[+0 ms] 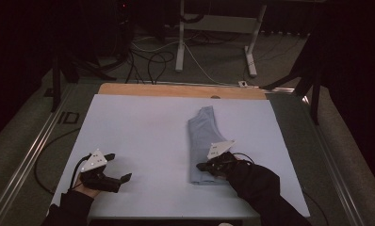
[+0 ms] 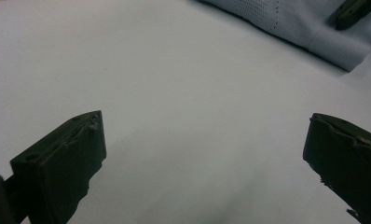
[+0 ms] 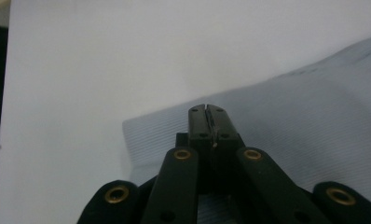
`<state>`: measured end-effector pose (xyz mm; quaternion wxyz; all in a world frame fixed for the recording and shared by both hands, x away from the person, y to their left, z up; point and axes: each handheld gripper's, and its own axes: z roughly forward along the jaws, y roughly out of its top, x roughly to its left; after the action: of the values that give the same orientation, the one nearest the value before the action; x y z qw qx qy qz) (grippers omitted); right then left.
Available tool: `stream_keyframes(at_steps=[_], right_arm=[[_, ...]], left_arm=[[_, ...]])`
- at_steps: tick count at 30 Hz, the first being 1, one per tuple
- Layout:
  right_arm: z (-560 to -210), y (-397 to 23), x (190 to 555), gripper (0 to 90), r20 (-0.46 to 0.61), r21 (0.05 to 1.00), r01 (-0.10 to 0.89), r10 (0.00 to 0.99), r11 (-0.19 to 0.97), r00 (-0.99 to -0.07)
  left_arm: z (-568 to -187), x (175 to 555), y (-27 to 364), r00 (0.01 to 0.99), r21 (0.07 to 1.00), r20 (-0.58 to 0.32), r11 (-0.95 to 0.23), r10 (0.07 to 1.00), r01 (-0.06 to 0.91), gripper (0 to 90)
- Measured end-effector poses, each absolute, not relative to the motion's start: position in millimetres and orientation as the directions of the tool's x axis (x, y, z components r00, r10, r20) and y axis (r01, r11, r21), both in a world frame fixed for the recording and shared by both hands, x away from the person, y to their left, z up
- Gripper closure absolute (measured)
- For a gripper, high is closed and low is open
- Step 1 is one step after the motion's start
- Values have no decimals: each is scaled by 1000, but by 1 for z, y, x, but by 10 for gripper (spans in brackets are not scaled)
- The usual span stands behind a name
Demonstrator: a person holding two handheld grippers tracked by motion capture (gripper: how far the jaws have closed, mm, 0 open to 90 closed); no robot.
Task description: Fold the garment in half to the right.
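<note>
Sleeves: two dark sleeves come in at the near edge of the table; each hand carries a gripper.
Left gripper (image 1: 114, 170): rests low over the bare white sheet at near left, jaws spread wide, nothing between them; well apart from the cloth.
Right gripper (image 3: 207, 111): jaws pressed together, tips over the near end of the cloth. Whether a fold of fabric is caught between the tips cannot be told; the pads look flush.
Cloth (image 1: 205, 141): pale blue ribbed garment, folded into a long narrow strip, lying right of centre and running from near to far. Its ribbed hem is at the near end, by the right gripper.
Table (image 1: 138, 122): white sheet over a wooden top; a wood strip shows along the far edge.
Risk 1: shut jaws may have missed the fabric or caught one layer only, so a lift would open the fold.
Risk 2: a sideways pull from the near end could skew the strip, since the far end lies free.
Edges: cloth sits nearer the right edge than the left.
Open room: wide bare sheet to the left and far left.
</note>
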<state>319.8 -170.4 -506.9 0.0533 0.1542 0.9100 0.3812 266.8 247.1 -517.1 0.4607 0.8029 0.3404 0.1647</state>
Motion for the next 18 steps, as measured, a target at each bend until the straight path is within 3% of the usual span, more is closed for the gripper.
stream_keyframes(at_steps=[18], right_arm=[[-527, -172, 307, 900, 66, 689, 234, 262, 686, -963]], left_arm=[[-520, 265, 249, 713, 855, -63, -330, 698, 399, 4]])
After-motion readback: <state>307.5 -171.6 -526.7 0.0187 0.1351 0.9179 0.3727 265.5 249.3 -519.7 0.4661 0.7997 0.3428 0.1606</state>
